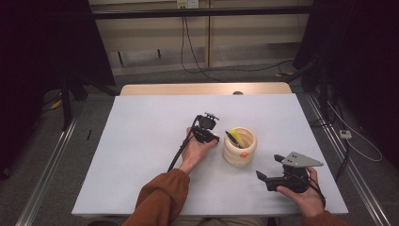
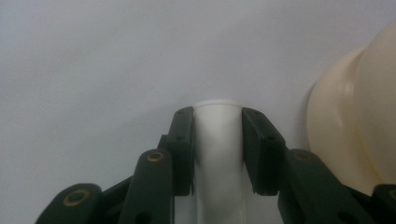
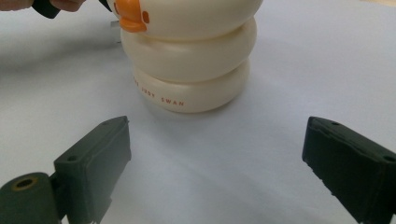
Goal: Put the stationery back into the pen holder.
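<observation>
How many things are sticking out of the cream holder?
2: a black pen and a yellow item beside it, both leaning at the rim of the cream duck holder. More may be hidden inside.

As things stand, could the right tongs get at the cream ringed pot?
Probably yes. The right tongs stand wide open and face the cream pot with bare table between; the left tongs, shut on a white piece, sit on its far side.

Holder [image 1: 239, 147] right of tube [image 2: 218, 140]

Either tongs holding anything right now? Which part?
Left tongs are shut on a white cylinder-like item, clamped near its top end. Right tongs are open, holding nothing.
</observation>
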Tool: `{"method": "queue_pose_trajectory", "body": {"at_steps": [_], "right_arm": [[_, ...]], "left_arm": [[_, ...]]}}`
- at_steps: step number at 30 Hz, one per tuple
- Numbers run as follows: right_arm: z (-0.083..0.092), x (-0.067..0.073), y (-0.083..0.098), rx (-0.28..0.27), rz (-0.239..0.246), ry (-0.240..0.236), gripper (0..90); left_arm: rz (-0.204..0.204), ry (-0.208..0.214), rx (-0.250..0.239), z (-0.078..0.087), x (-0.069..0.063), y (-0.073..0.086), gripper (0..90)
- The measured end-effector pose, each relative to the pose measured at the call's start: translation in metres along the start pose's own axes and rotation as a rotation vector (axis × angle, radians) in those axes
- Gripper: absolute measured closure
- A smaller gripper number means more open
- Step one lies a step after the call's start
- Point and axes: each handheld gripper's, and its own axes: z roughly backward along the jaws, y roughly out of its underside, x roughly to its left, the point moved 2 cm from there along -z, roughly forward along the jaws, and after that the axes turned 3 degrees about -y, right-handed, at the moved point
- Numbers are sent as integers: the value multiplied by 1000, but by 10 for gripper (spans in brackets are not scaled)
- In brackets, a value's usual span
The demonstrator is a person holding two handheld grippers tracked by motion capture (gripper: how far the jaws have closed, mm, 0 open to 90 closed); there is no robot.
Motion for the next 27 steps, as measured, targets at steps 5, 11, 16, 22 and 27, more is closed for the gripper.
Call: {"method": "queue_pose_trajectory", "body": {"at_steps": [5, 11, 16, 22, 27], "right_arm": [[0, 0, 0, -2, -2, 1, 81], [0, 0, 0, -1, -5, 0, 81], [0, -1, 0, -1, -6, 0, 81], [0, -1, 0, -2, -6, 1, 81], [0, -1, 0, -2, -5, 1, 81]], "left_arm": [[28, 48, -25, 3, 6, 2, 667], [27, 43, -53, 8, 7, 1, 667], [36, 56, -75, 13, 9, 1, 668], [47, 72, -98, 18, 13, 3, 669], [58, 95, -132, 25, 16, 3, 669]]}}
